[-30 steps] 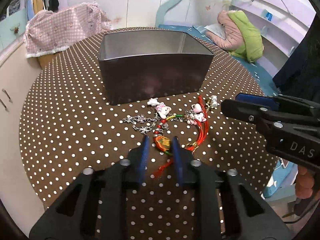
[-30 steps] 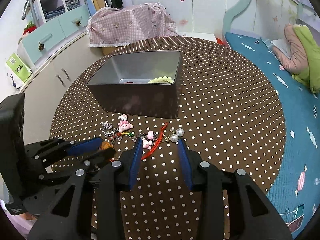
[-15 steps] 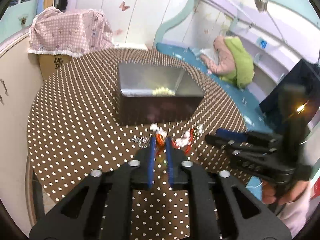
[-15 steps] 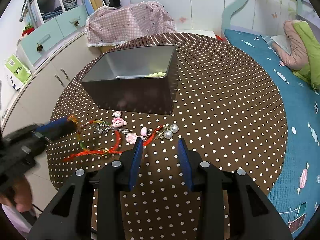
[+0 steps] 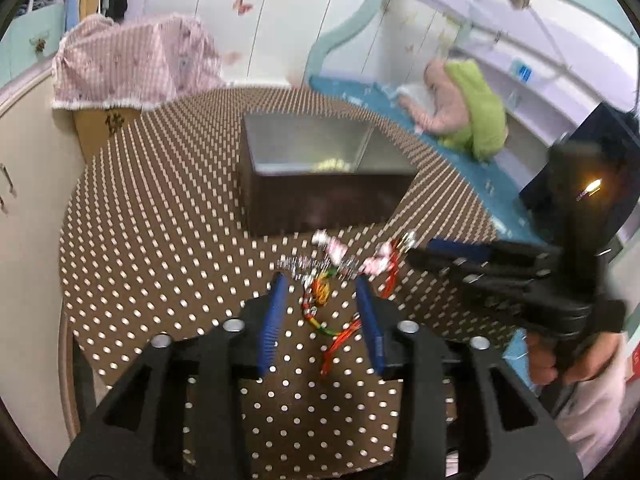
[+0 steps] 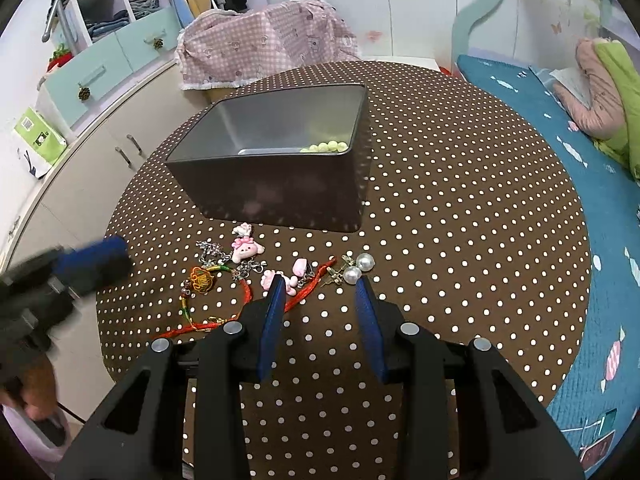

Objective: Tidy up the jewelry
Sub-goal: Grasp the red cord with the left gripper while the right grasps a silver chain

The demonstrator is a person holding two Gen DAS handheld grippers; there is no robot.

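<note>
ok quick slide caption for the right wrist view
Open right gripper hovers over tangled bracelets and pearl earrings before a metal box holding green beads.

Black plastic left gripper (image 5: 320, 280) and right gripper (image 6: 320, 286), blue pads, silver screws.

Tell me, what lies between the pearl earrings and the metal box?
Only bare dotted tablecloth, seen in the right wrist view, between pearl earrings and metal box.

Your left gripper (image 6: 92, 260) shows only as a motion-blurred smear at the right wrist view's left edge, and the box (image 6: 280, 196) wall hides most of the green beads (image 6: 325, 146) inside.
</note>
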